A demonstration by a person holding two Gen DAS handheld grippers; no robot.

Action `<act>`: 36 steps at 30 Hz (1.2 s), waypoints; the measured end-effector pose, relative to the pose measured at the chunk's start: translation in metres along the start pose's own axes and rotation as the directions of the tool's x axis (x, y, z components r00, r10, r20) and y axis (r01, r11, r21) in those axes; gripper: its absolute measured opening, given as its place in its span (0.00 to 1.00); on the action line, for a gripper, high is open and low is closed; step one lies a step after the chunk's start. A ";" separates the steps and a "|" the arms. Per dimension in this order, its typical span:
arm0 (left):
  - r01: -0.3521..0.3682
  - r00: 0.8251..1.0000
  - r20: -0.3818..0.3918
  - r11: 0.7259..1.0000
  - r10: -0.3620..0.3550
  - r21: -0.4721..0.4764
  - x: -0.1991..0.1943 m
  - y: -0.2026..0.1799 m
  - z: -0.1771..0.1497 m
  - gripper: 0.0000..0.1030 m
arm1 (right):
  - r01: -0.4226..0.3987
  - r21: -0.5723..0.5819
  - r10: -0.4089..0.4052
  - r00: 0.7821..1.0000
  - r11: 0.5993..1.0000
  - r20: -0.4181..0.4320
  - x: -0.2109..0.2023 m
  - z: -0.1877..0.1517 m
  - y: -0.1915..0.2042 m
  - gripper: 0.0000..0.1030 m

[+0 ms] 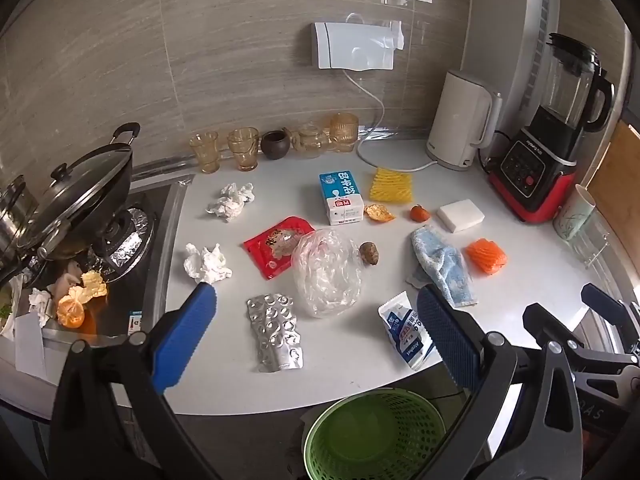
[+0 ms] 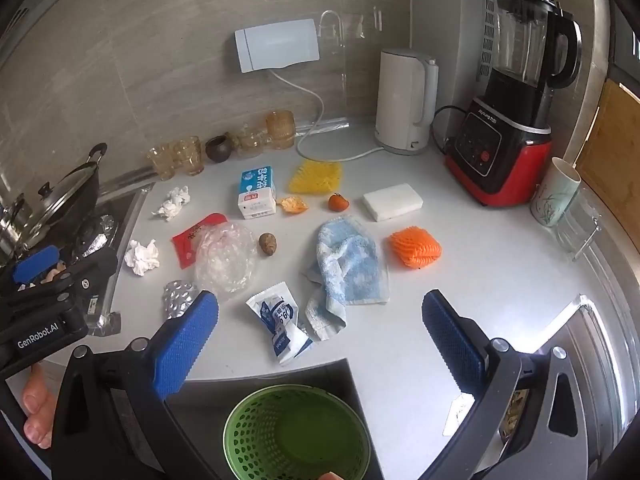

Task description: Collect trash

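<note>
Both grippers, left gripper (image 1: 316, 324) and right gripper (image 2: 320, 328), gape fully open and empty (nothing collected), so drop squarely over the torn white-blue wipe sachet (image 2: 280, 322) near the green perforated plastic basket (image 2: 296, 432)

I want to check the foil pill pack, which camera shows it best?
The left wrist view: the blister pack lies fully visible there. In the right wrist view the right hand-held gripper's finger hides half of it.
</note>
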State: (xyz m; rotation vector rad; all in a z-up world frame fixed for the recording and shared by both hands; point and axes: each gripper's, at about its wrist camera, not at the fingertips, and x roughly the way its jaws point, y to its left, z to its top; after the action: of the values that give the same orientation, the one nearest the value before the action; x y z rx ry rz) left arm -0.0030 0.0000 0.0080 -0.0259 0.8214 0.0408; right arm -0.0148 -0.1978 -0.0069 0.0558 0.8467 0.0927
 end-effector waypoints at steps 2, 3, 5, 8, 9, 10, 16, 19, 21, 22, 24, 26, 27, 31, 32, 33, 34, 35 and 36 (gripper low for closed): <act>0.000 1.000 0.000 1.000 0.000 0.000 -0.001 -0.001 0.000 0.94 | -0.001 0.000 0.001 1.000 1.000 -0.001 0.000 0.000 -0.003 0.98; -0.001 1.000 0.001 1.000 0.001 0.001 -0.001 -0.002 -0.001 0.94 | 0.000 0.000 0.000 1.000 1.000 -0.002 0.000 0.000 -0.004 0.98; -0.002 1.000 0.003 1.000 0.002 0.002 -0.001 -0.003 -0.002 0.94 | -0.001 0.003 0.001 1.000 1.000 -0.001 0.000 -0.001 -0.004 0.98; -0.003 1.000 -0.001 1.000 0.003 0.000 -0.002 -0.002 -0.002 0.94 | -0.003 0.003 0.003 1.000 1.000 -0.002 0.000 -0.001 -0.005 0.98; -0.002 1.000 -0.003 1.000 0.002 0.000 -0.001 -0.002 -0.002 0.94 | -0.003 0.004 0.003 1.000 1.000 -0.002 0.000 -0.001 -0.004 0.98; -0.003 1.000 -0.005 1.000 0.003 0.000 -0.001 -0.001 -0.002 0.94 | -0.004 0.006 0.004 1.000 1.000 -0.003 -0.001 0.000 -0.004 0.98; 0.000 1.000 -0.009 1.000 0.000 -0.009 0.000 0.002 -0.002 0.94 | -0.005 0.008 0.005 1.000 1.000 -0.004 0.000 0.001 -0.002 0.98; 0.002 1.000 -0.012 1.000 -0.002 -0.011 0.002 0.003 -0.002 0.94 | -0.004 0.009 0.004 1.000 1.000 -0.006 0.001 0.002 -0.001 0.98; 0.003 1.000 -0.013 1.000 -0.003 -0.011 0.002 0.004 -0.003 0.94 | -0.003 0.010 0.003 1.000 1.000 -0.007 0.001 0.002 -0.001 0.98; 0.003 1.000 -0.014 1.000 -0.004 -0.011 0.003 0.004 -0.004 0.94 | -0.003 0.009 0.003 1.000 1.000 -0.007 0.001 0.002 0.000 0.98; 0.004 1.000 -0.014 1.000 -0.005 -0.012 0.003 0.004 -0.004 0.94 | -0.001 0.007 0.001 1.000 1.000 -0.007 0.001 0.002 0.000 0.98; 0.007 1.000 -0.014 1.000 -0.007 -0.011 0.004 0.004 -0.004 0.94 | 0.003 0.007 -0.003 1.000 1.000 -0.006 0.002 0.002 0.001 0.98; 0.007 1.000 -0.014 1.000 -0.007 -0.012 0.004 0.003 -0.004 0.94 | 0.005 0.006 -0.005 1.000 1.000 -0.006 0.003 0.002 0.001 0.98; 0.011 1.000 -0.014 1.000 -0.011 -0.013 0.005 0.002 -0.004 0.94 | 0.008 0.005 -0.008 1.000 1.000 -0.005 0.003 0.002 0.002 0.98; 0.013 1.000 -0.015 1.000 -0.013 -0.013 0.006 0.002 -0.004 0.94 | 0.008 0.005 -0.008 1.000 1.000 -0.005 0.003 0.002 0.002 0.98; 0.013 1.000 -0.014 1.000 -0.014 -0.013 0.006 0.002 -0.004 0.94 | 0.007 0.005 -0.007 1.000 1.000 -0.004 0.003 0.002 0.001 0.98; 0.014 1.000 -0.014 1.000 -0.014 -0.013 0.006 0.002 -0.004 0.94 | 0.007 0.005 -0.007 1.000 1.000 -0.005 0.003 0.002 0.002 0.98; 0.014 1.000 -0.016 1.000 -0.014 -0.014 0.007 0.002 -0.004 0.94 | 0.006 0.005 -0.006 1.000 1.000 -0.005 0.003 0.002 0.001 0.98; 0.013 1.000 -0.016 1.000 -0.013 -0.014 0.006 0.002 -0.004 0.94 | 0.006 0.006 -0.006 1.000 1.000 -0.005 0.003 0.002 0.002 0.98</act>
State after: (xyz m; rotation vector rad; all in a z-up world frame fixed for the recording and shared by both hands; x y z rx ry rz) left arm -0.0018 0.0022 0.0009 -0.0452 0.8370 0.0342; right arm -0.0117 -0.1959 -0.0077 0.0582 0.8520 0.0846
